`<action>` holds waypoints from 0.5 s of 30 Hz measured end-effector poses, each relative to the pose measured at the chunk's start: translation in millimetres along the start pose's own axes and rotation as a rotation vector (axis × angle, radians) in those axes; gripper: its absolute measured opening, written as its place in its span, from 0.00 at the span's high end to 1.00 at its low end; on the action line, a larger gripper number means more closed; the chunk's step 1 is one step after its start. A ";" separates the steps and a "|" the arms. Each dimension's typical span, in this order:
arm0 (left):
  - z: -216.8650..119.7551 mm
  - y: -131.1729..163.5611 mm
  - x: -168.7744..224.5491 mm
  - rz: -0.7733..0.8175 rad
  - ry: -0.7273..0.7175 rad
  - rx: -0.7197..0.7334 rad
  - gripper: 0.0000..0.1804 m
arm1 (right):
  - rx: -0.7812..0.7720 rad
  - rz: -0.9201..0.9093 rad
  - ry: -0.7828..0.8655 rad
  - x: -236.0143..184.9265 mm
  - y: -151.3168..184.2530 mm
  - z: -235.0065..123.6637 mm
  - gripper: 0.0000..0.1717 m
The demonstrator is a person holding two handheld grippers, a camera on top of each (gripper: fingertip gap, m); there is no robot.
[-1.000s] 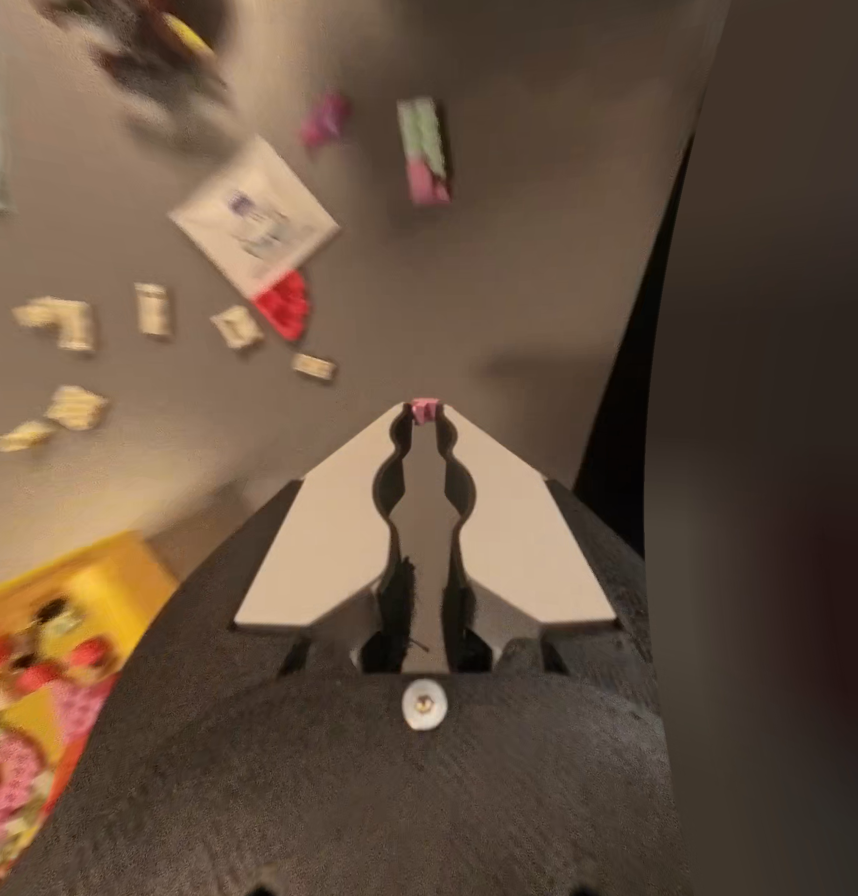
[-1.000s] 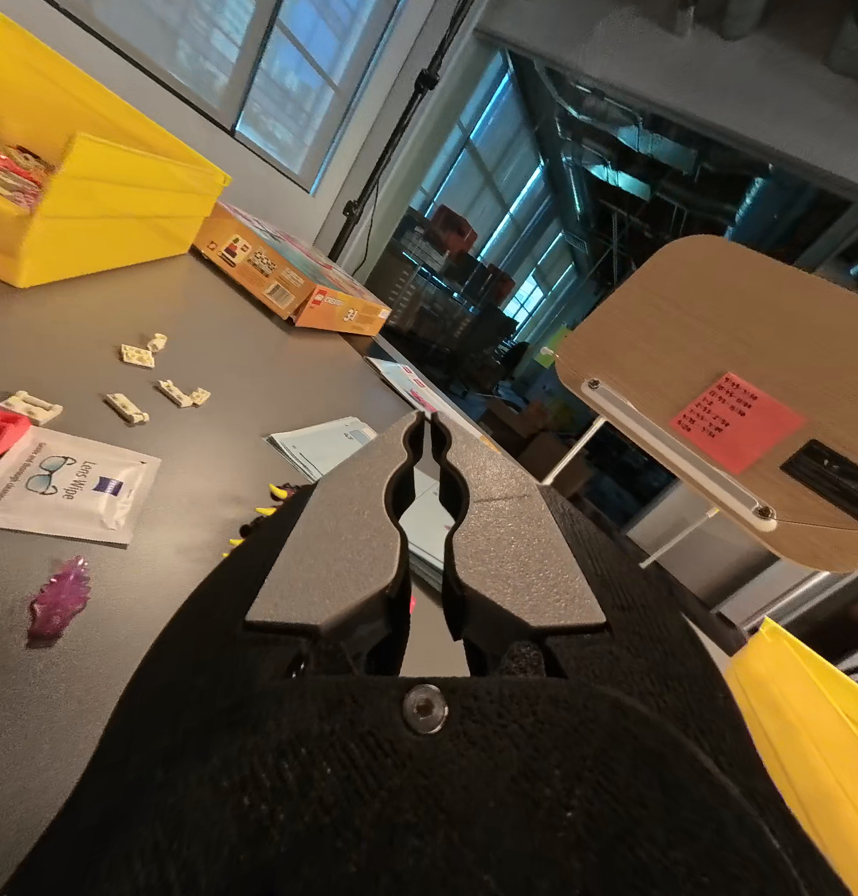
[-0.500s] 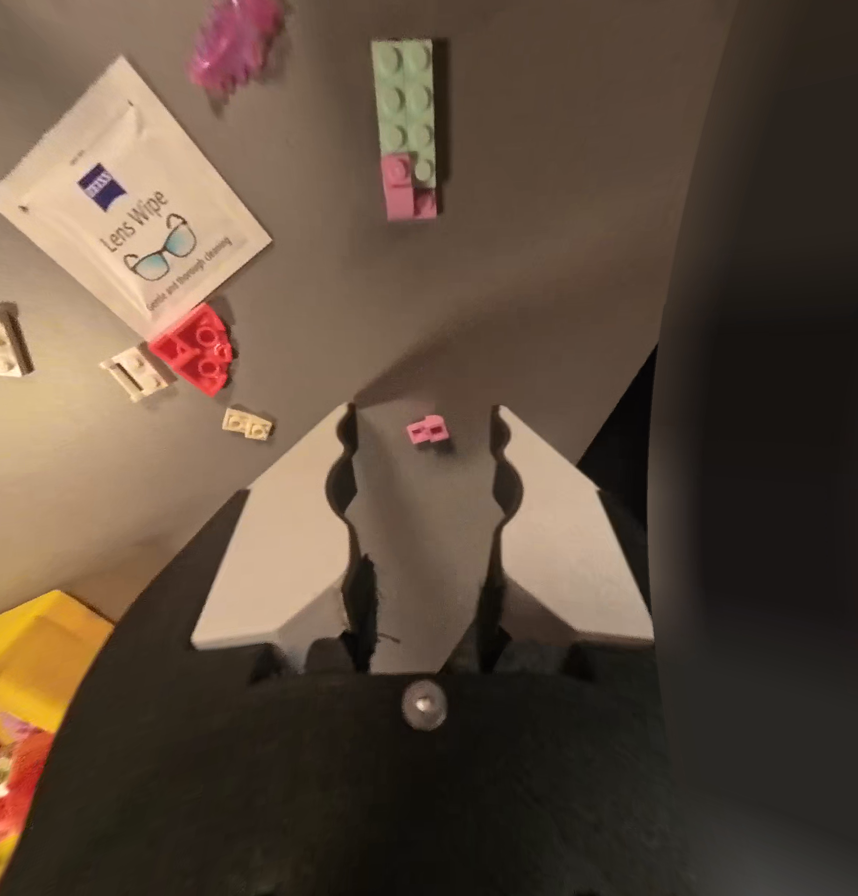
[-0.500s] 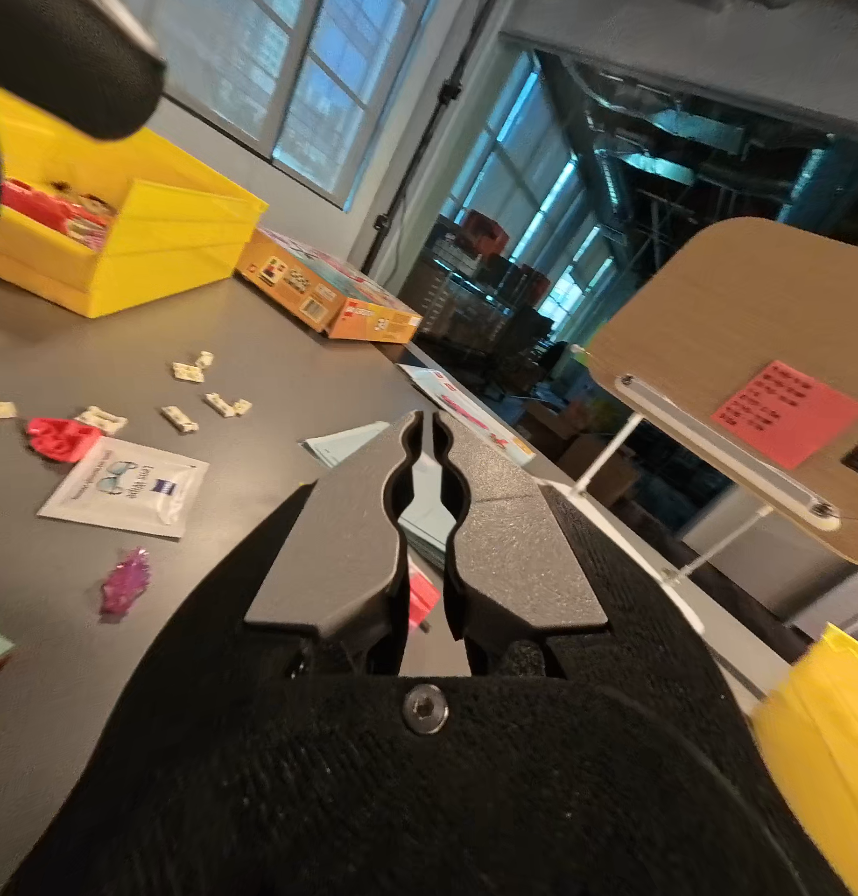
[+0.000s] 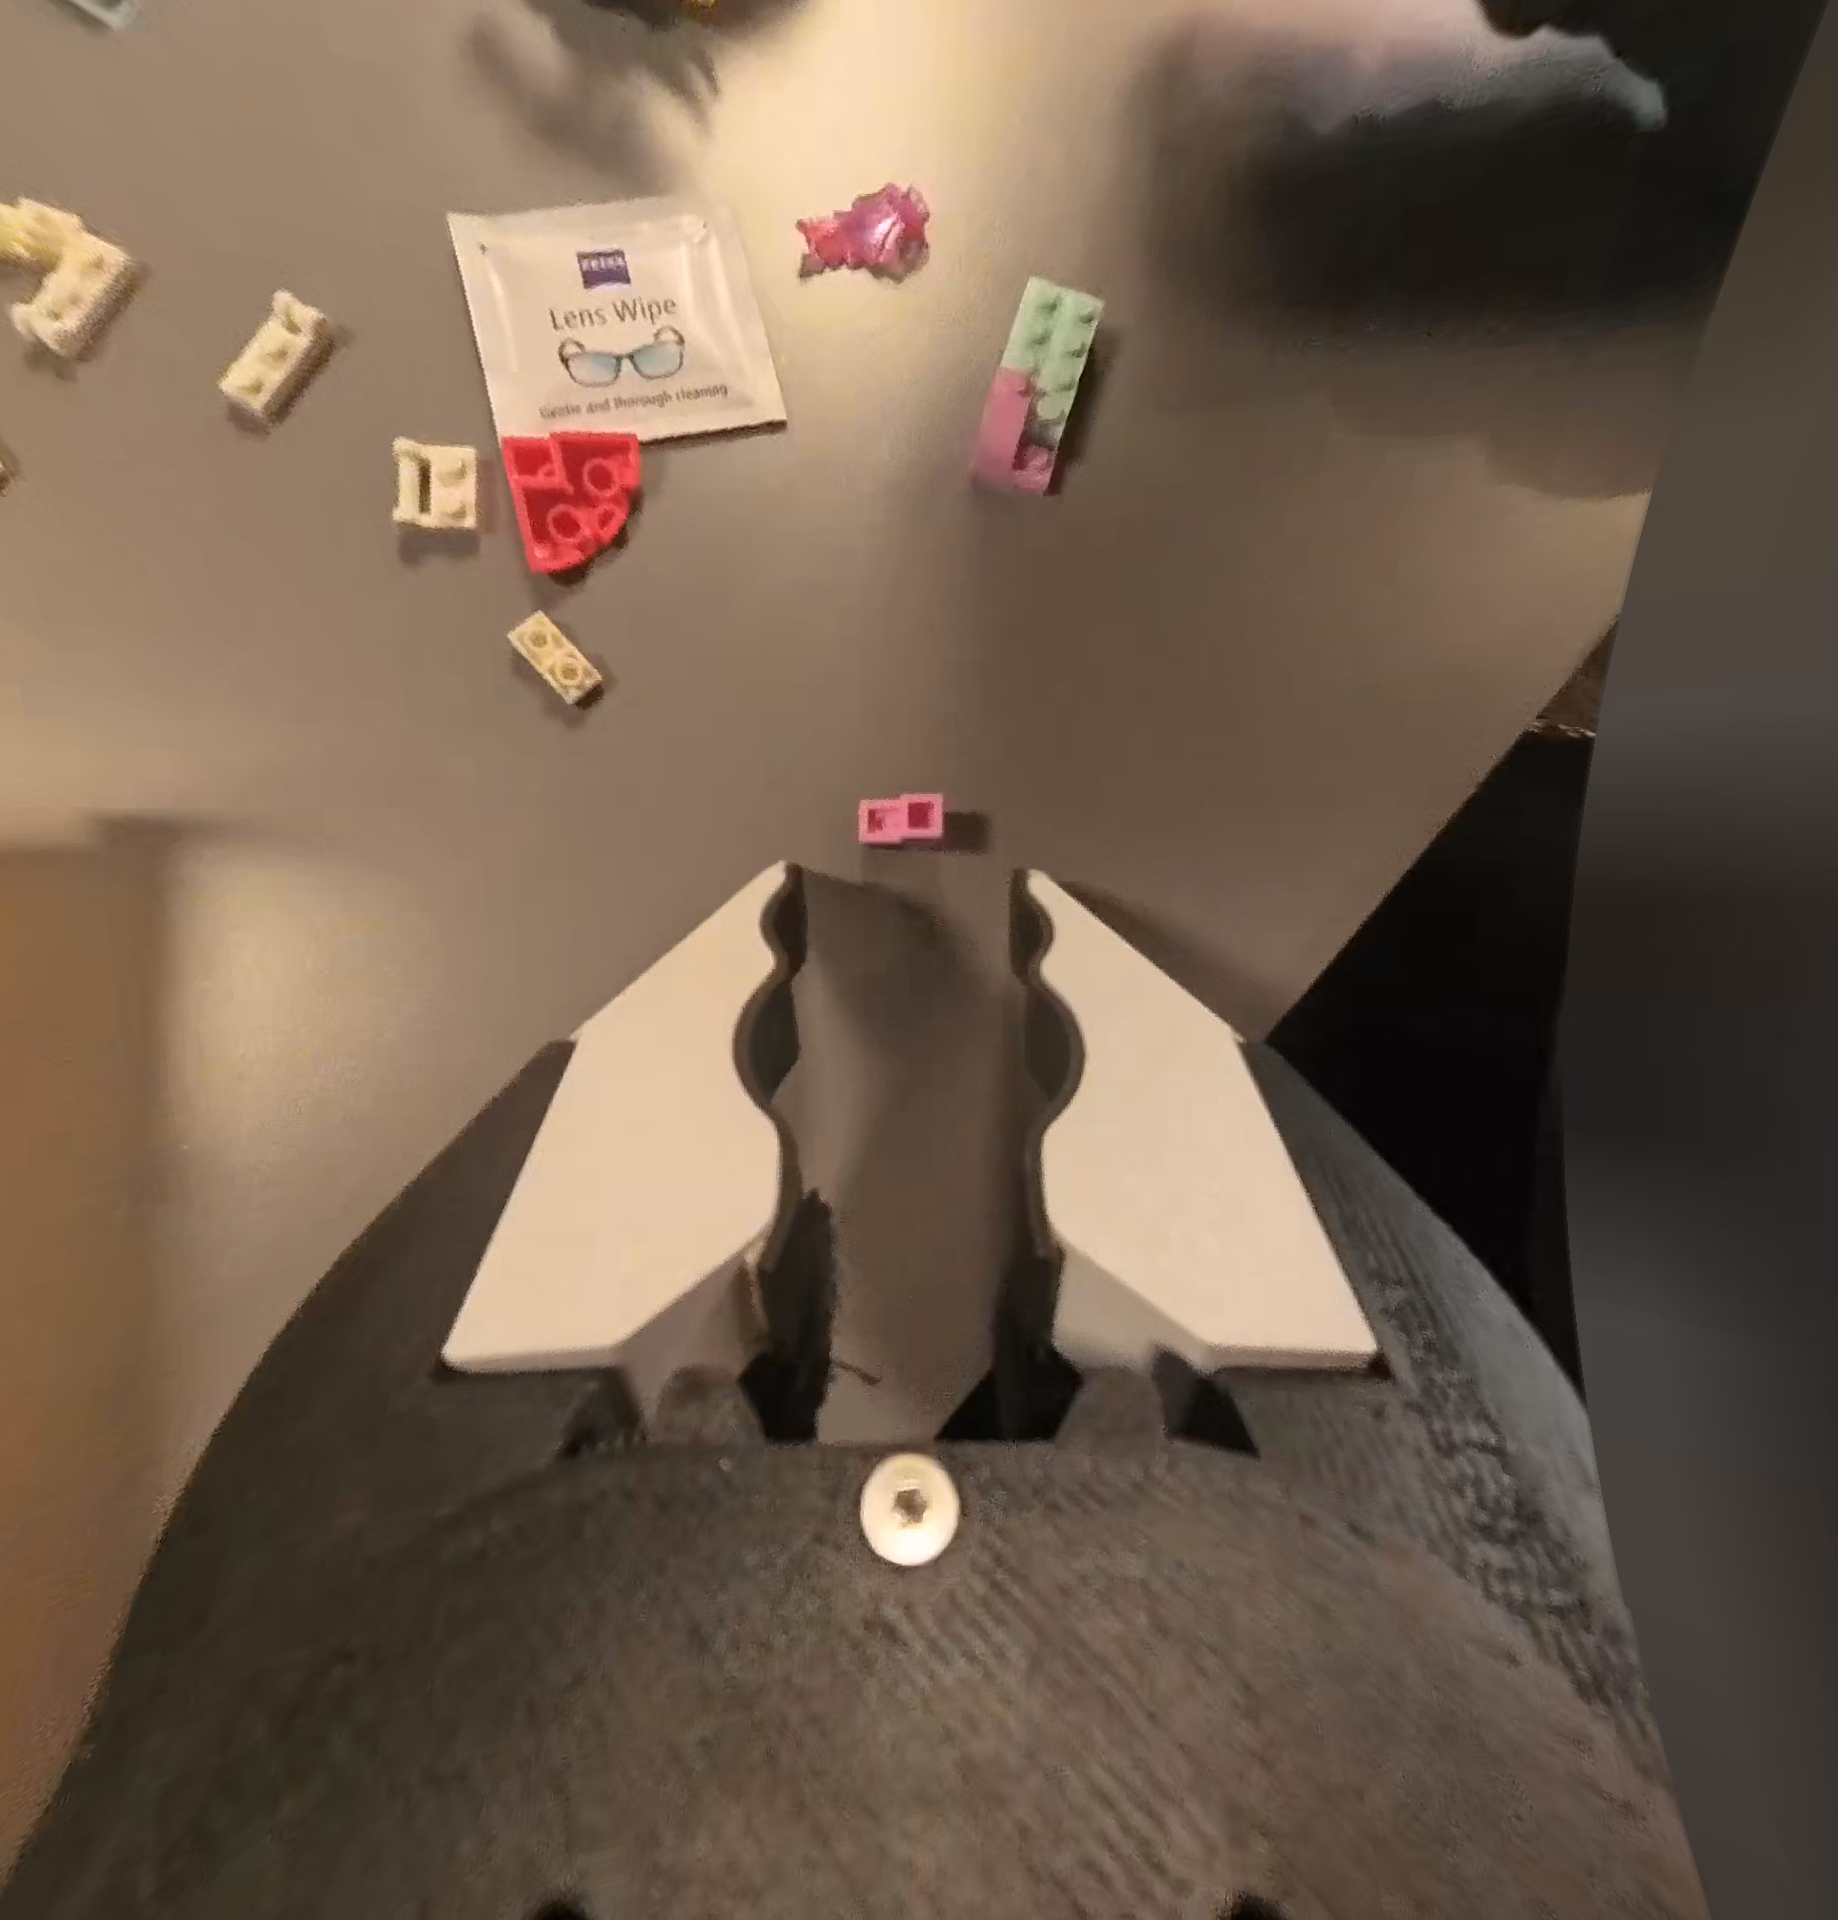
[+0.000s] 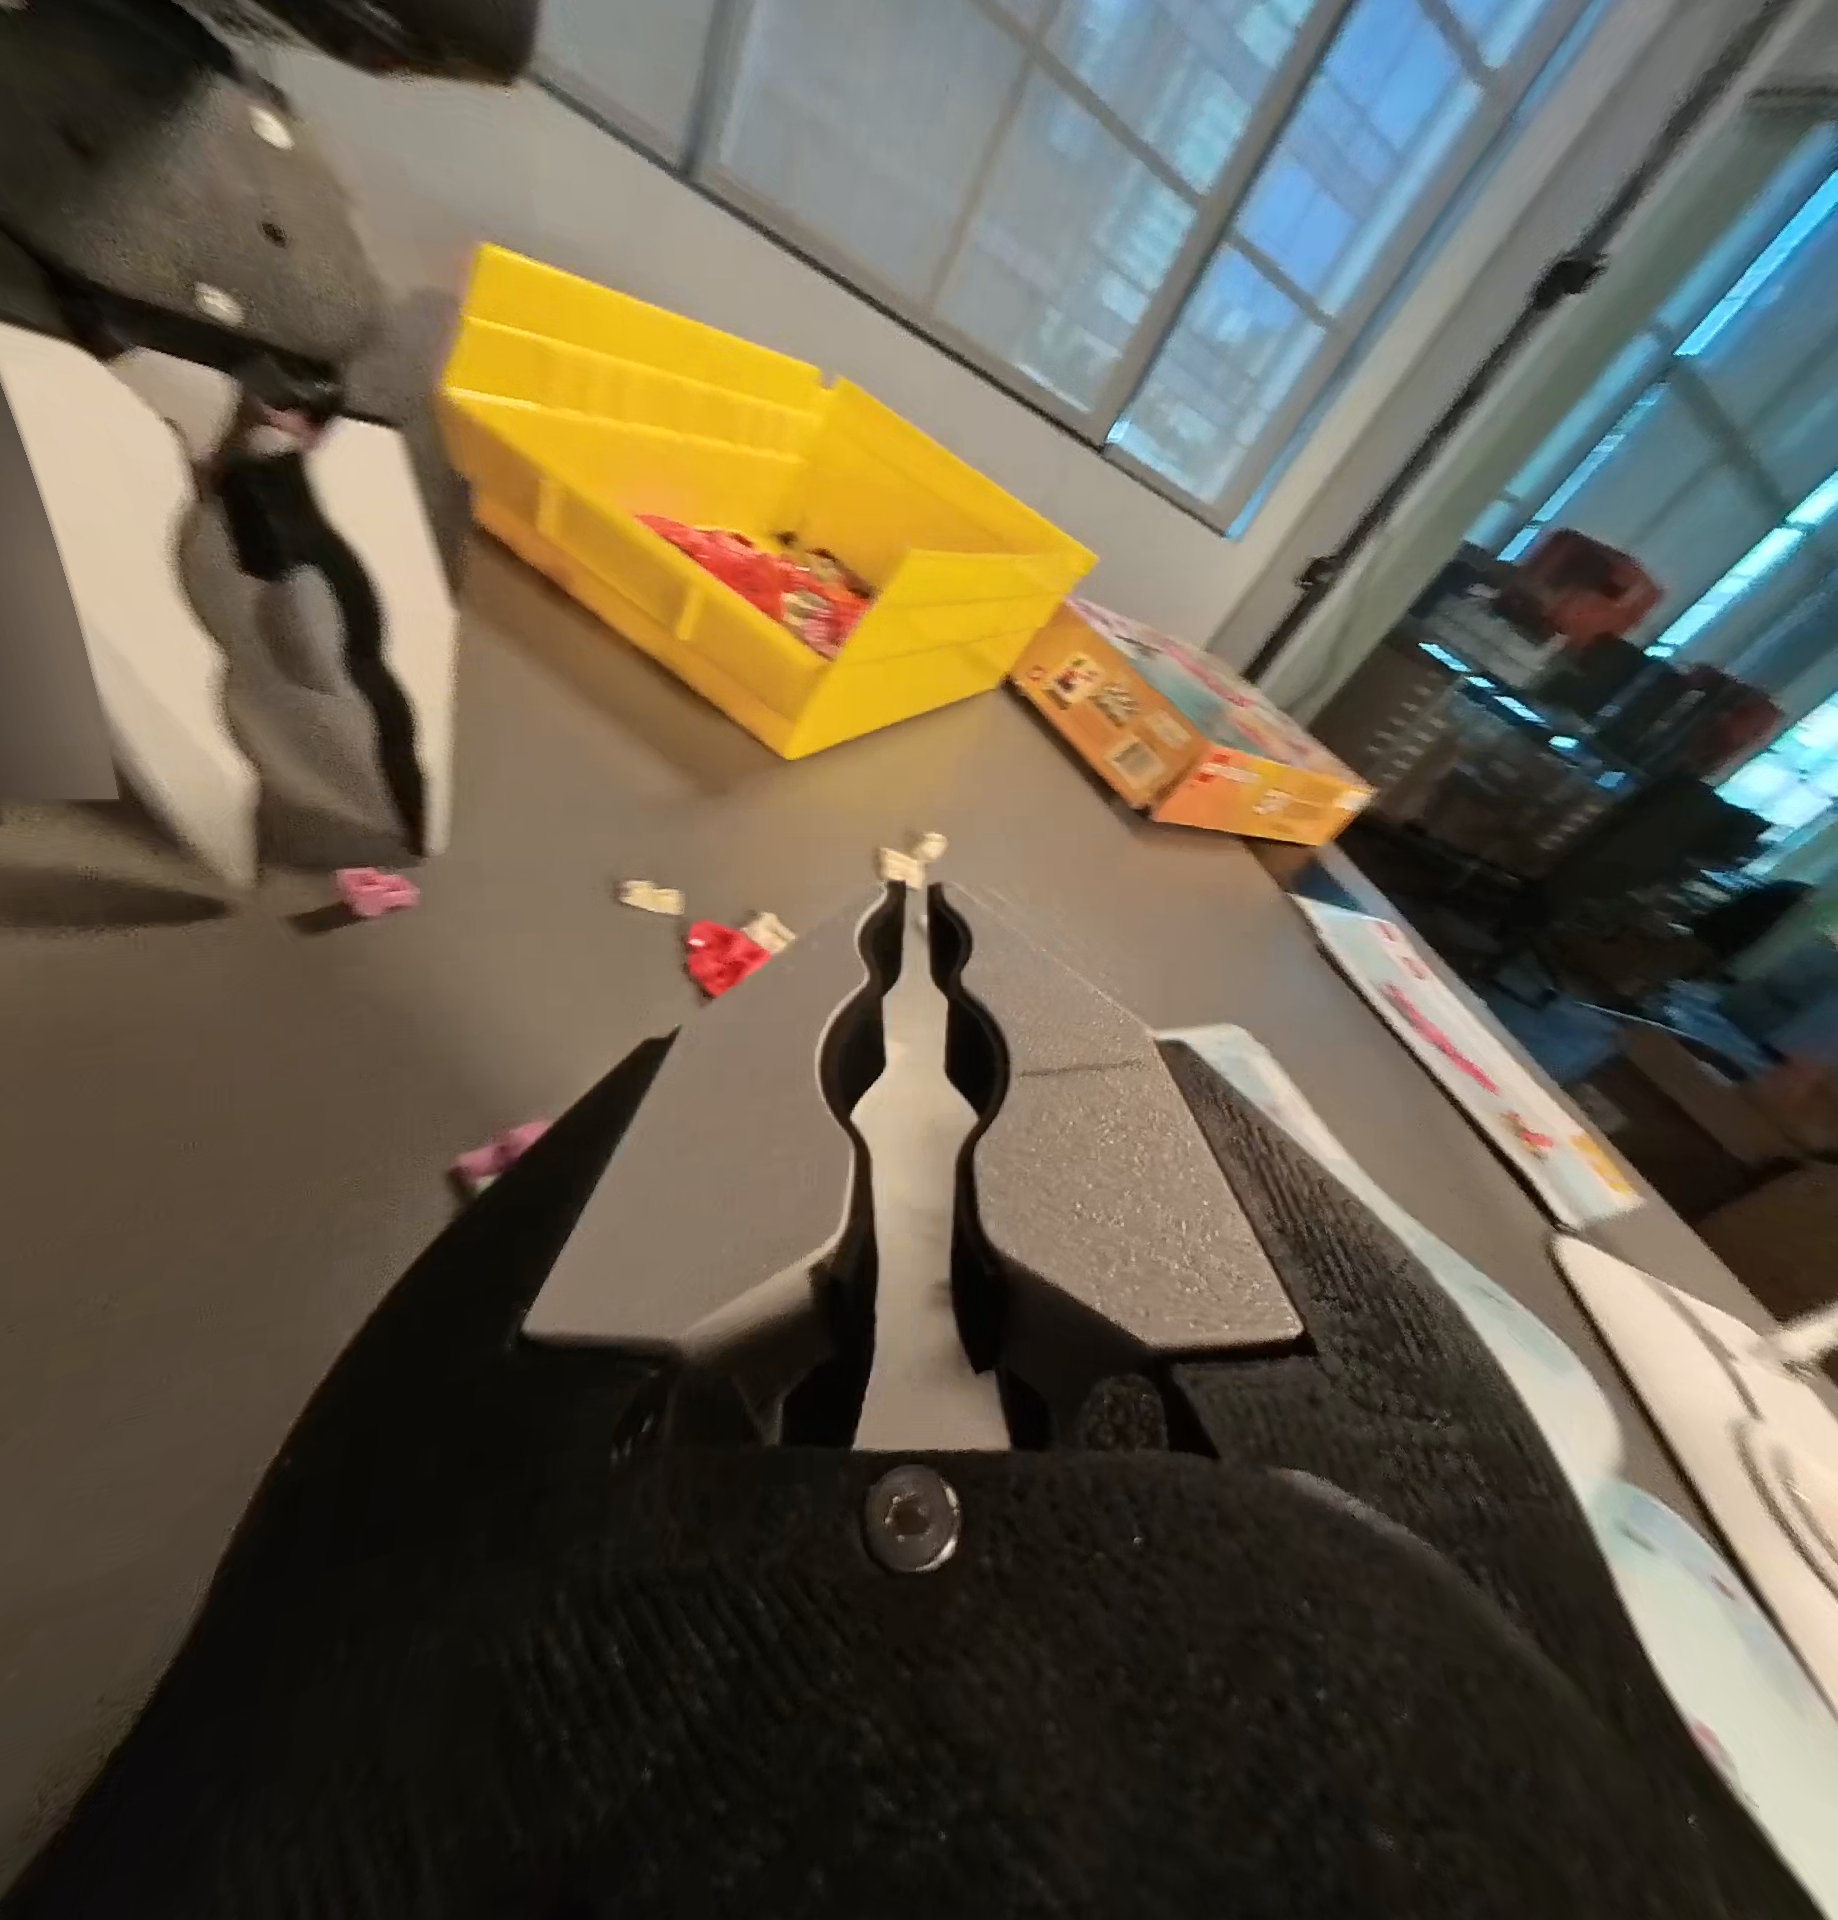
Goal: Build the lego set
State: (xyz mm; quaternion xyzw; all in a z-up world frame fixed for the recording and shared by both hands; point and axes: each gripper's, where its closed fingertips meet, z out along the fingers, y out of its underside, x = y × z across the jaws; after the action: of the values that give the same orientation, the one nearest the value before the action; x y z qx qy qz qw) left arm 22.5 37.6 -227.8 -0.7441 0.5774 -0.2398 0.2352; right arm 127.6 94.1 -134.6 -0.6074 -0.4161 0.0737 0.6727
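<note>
In the left wrist view my left gripper (image 5: 904, 883) is open with nothing between its white fingers. A small pink brick (image 5: 901, 821) lies on the grey table (image 5: 1258, 644) just beyond the fingertips, touching neither pad. The right wrist view shows the same left gripper (image 6: 333, 847) at the upper left, hovering over that pink brick (image 6: 378, 891). My right gripper (image 6: 910, 888) has its dark fingers shut with nothing between them. It is held above the table and points towards some cream pieces (image 6: 899, 862) and a red plate (image 6: 726, 954).
A lens wipe sachet (image 5: 617, 322), a red plate (image 5: 572, 499), a mint-and-pink brick stack (image 5: 1040, 384), a purple translucent piece (image 5: 865, 231) and several cream pieces (image 5: 276, 358) lie ahead. A yellow bin (image 6: 925, 582), an orange box (image 6: 1195, 727) and booklets (image 6: 1466, 1049) stand farther off. Tip to tip, the grippers are about 15 cm apart. My right tips are roughly 9 cm from the lens wipe sachet (image 5: 617, 322).
My left gripper held the pink brick a second ago, then opened and left it on the table. It has since drawn back a little and its jaws have narrowed. My right gripper swung down towards the table, still shut.
</note>
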 end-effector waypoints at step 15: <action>-0.6 -36.4 0.5 -0.039 -0.050 0.221 0.92 | 0.038 0.017 -0.219 -36.3 -16.8 -4.0 0.95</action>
State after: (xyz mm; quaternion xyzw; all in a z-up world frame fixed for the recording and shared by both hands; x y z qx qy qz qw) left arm 49.3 45.2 -204.5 -0.7304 0.5268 -0.2879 0.3257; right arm 100.1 64.9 -136.6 -0.5864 -0.4803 0.1533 0.6340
